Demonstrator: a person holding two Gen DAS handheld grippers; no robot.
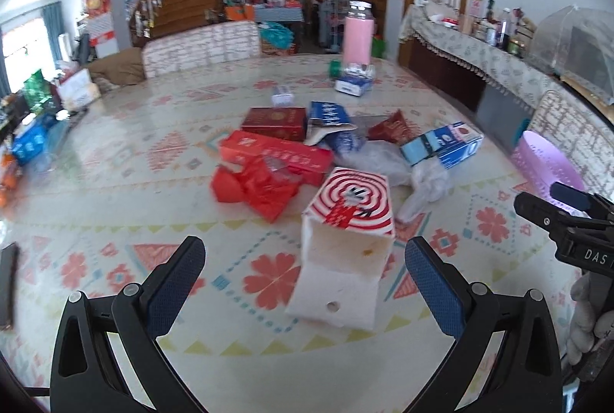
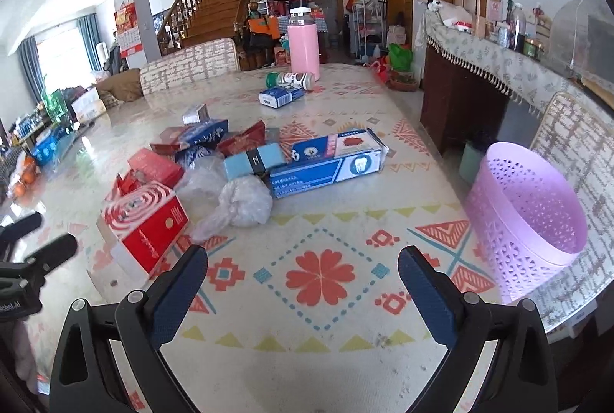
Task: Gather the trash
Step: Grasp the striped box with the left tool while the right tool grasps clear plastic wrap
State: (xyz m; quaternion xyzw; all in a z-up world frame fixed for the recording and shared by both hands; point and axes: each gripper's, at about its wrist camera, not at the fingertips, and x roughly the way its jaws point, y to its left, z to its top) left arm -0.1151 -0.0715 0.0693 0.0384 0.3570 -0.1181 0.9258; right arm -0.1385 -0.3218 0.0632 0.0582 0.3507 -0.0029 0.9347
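I have both tools over the patterned tablecloth (image 2: 322, 336), neither touching anything; my left gripper (image 1: 305, 278) has its jaws spread wide, and the red-and-white spiral box (image 1: 347, 221) lies just ahead between the blue pads, open end toward me, not gripped; my right gripper (image 2: 303, 282) is likewise released, with only bare cloth between its fingers.

The trash sits in a loose heap at mid-table; from the left wrist I see a long red carton (image 1: 276, 154) with crumpled red wrapping (image 1: 253, 188) against its near side, a dark red box (image 1: 274, 123) behind it, a torn blue packet (image 1: 330, 116), and a small dark red pouch (image 1: 391, 129) further right; from the right wrist, a blue toothpaste carton (image 2: 326, 163) lies lengthwise with a pale blue box (image 2: 255, 162) touching its left end, and a crumpled clear plastic bag (image 2: 238, 206) just in front of them.

The lilac perforated basket (image 2: 525, 221) stands at the table's right edge, well apart from the heap; I think it holds nothing, though its floor is hidden from me.

Farther back a pink flask (image 2: 303, 43) stands upright, with a white bottle on its side (image 2: 295, 79) and a small blue pack (image 2: 280, 96) near its foot.
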